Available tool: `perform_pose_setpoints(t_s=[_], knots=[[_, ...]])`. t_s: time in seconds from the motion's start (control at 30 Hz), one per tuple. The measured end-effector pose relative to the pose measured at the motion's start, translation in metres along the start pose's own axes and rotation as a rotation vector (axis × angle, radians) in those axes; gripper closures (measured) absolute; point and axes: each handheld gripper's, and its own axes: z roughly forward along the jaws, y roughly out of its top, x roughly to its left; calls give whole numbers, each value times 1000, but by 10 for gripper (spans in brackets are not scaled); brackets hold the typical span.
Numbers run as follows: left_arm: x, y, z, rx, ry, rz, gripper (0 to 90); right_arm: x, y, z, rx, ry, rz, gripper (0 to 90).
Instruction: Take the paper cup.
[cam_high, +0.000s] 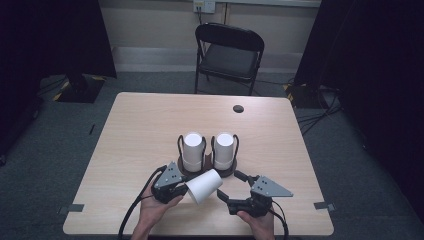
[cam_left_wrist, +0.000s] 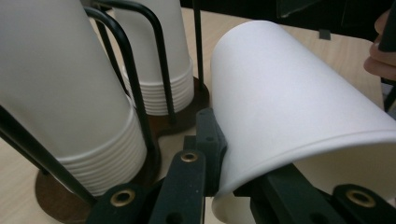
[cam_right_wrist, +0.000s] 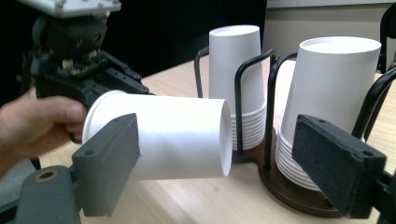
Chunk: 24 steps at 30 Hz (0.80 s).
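A single white paper cup (cam_high: 204, 186) lies on its side in the air just above the near part of the table (cam_high: 140, 130), its rim end toward the person's left hand and its closed base pointing toward the right; the left claw (cam_high: 178, 190) is pinching it at the rim, one jaw inside the mouth and the other pressed on the outer wall, as the left gripper view shows, where the cup (cam_left_wrist: 299, 107) wall bends slightly at the pinch. The right claw (cam_high: 231, 186) stands spread, its jaws on either side of the cup's base end without pressing on it; in the right gripper view the cup (cam_right_wrist: 173, 137) sits between the two black pads, and the near pad seems just clear of the wall (though the angle makes that gap hard to judge); the far pad is well apart from it. Just behind the cup, near the middle of the table, a dark wooden holder (cam_high: 207, 170) with black wire loops carries two stacks of upturned white cups; the left stack (cam_high: 193, 150) and the right stack (cam_high: 224, 149) stand upright side by side, each within its own loop. The person's left hand (cam_high: 152, 210) and right hand (cam_high: 260, 222) come in from the near edge, cables trailing from both grippers; beyond the table stands a black folding chair (cam_high: 228, 55).
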Motion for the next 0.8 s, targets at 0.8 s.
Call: perform_pose_setpoints(t_s=[0.8], knots=[[-1, 20, 14, 215, -63, 33, 862, 24, -5, 10, 149, 0, -283, 207]])
